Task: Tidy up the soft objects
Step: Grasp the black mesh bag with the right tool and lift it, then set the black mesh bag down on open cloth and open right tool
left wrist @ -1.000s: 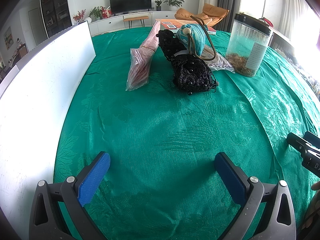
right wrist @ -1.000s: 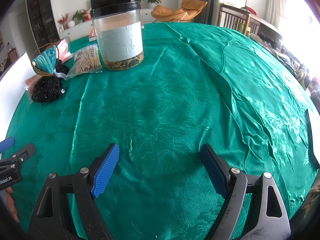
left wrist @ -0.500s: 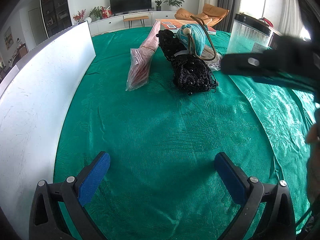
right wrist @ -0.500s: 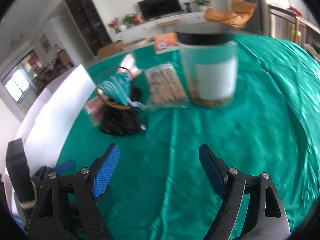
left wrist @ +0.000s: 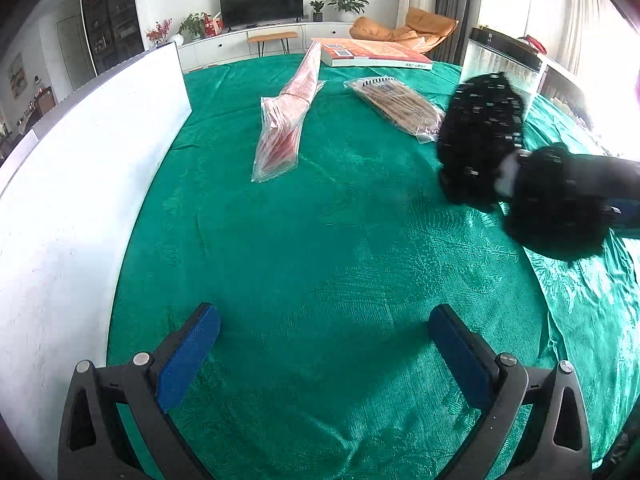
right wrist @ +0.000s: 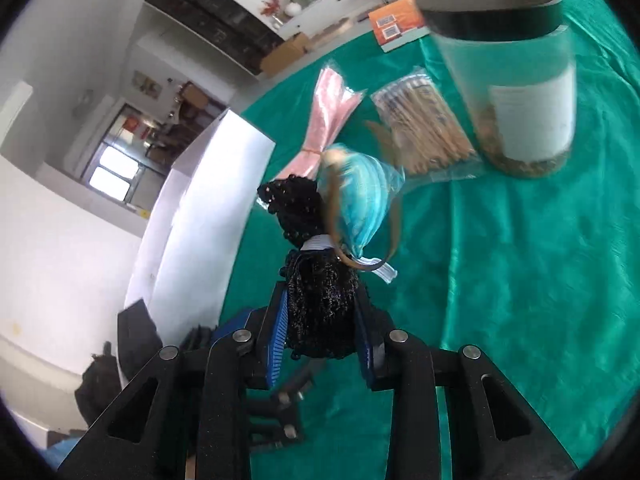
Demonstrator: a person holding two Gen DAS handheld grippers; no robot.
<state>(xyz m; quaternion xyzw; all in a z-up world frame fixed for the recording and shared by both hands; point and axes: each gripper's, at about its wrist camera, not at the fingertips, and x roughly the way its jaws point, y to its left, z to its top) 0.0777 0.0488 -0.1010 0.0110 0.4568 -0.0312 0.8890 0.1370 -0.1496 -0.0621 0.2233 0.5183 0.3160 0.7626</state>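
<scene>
A black beaded bundle point(right wrist: 316, 300) with a white band hangs lifted above the green tablecloth point(right wrist: 520, 280). My right gripper point(right wrist: 322, 312) has its jaws closing on the bundle's lower half, blue pads pressing both sides. A teal pouch point(right wrist: 360, 204) with a brown cord rides on the bundle's upper part. In the left wrist view the same bundle point(left wrist: 480, 148) floats at the right, blurred, and the pouch is hidden behind it. My left gripper point(left wrist: 324, 344) is open low over the bare cloth point(left wrist: 300, 260), with nothing between its fingers.
A pink plastic-wrapped bag point(left wrist: 288, 120) and a clear packet of sticks point(left wrist: 400, 108) lie on the cloth. A tall black-lidded jar point(right wrist: 516, 80) stands at the right. A white board point(left wrist: 80, 180) runs along the left edge. A book point(left wrist: 372, 52) lies at the back.
My right gripper swung left to the black bundle, closed on it and lifted it off the cloth, teal pouch with it. The left gripper has stayed where it was.
</scene>
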